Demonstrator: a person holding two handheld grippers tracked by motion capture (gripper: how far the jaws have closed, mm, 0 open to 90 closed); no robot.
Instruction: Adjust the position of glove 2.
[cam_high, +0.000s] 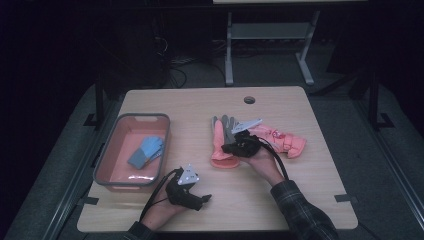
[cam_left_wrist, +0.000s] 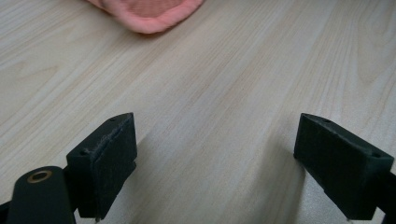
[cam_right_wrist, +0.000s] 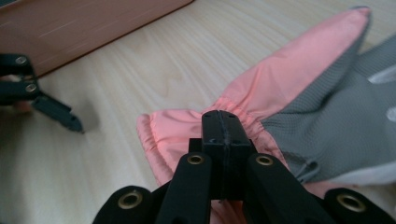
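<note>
Pink fabric bunches at the cuff where the right claw sits clenched, apparently pinching the pink-and-grey glove by its wrist end, likely so it can be lifted whole toward the tub, where a blue glove already lies. Grey mesh covers this glove's palm. It rests mid-tabletop beside its mate. Near the front edge, the left claw waits released, holding nothing.

Looks like a lab or test room: a pale wood table with tape marks at its edges stands on grey carpet, cables trail across the dim floor behind, and a metal-framed bench sits at the back
</note>
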